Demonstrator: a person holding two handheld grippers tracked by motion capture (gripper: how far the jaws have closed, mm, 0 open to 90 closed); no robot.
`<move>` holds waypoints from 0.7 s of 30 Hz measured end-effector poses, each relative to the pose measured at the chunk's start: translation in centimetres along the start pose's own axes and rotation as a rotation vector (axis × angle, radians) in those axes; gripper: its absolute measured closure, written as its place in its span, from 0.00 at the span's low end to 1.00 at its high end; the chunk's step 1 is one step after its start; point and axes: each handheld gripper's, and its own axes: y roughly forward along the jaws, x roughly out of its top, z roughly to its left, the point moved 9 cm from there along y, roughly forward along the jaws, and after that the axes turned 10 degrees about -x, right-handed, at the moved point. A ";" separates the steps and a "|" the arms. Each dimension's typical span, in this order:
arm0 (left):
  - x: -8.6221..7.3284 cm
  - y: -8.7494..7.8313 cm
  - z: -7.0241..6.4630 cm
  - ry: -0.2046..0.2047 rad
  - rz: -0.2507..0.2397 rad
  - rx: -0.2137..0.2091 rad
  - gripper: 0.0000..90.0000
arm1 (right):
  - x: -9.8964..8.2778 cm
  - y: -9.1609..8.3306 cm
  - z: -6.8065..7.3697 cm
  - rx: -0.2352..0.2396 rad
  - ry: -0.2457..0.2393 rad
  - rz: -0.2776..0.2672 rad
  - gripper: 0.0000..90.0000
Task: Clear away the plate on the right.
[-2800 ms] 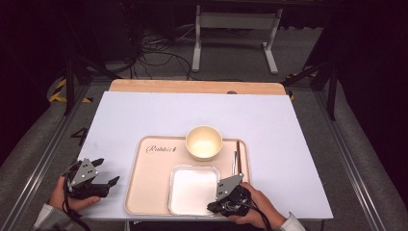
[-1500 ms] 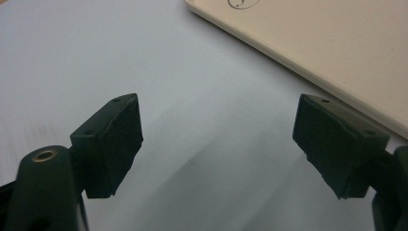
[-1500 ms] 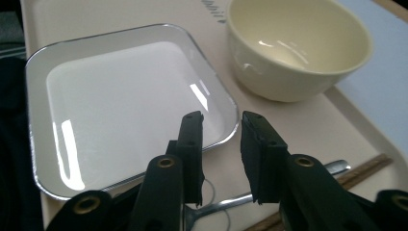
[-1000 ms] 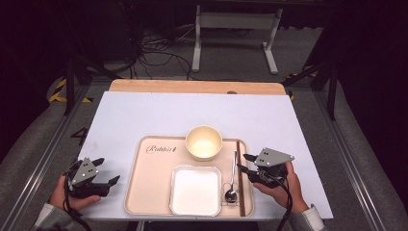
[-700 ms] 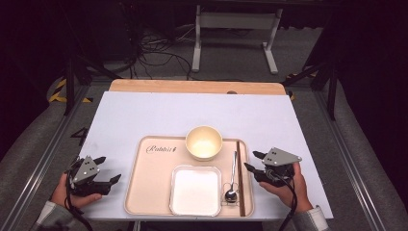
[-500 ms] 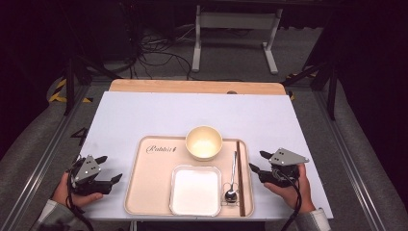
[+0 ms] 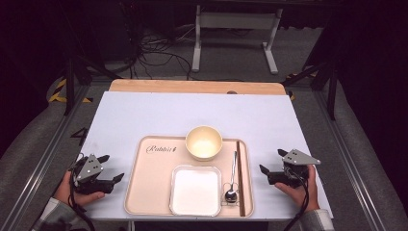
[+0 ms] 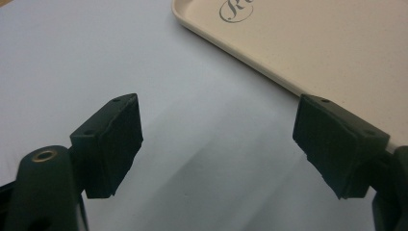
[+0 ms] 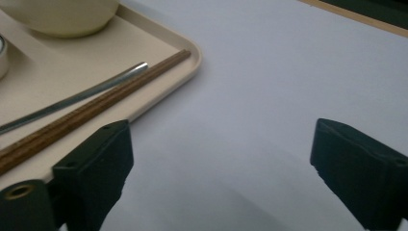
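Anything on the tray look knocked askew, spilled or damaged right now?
Nothing stands out. The bowl sits upright on the tray, the square dish lies flat, and the spoon and chopsticks lie neatly parallel along the tray's right edge. No spills are visible.

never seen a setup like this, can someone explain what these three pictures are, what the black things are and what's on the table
There is no robot here: a person sits at a table and holds a hand-held two-jaw tool in each hand. The wide picture comes from a fixed camera overhead, looking forward and down. In it the left tool rests at the left of the tray and the right tool at its right. The other two pictures come from small cameras riding on each tool, looking along its two black jaws; those are the black blocks you see.

On the white table lies a beige tray holding a round bowl, a square white dish, a metal spoon and brown chopsticks.

Both tools stand open and hold nothing. The right one has just been opening, with nothing between its jaws.
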 end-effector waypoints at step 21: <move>0.0 0.1 0.0 0.008 0.004 -0.005 0.20 | -0.6 -0.5 -1.7 -0.065 0.071 -0.029 0.09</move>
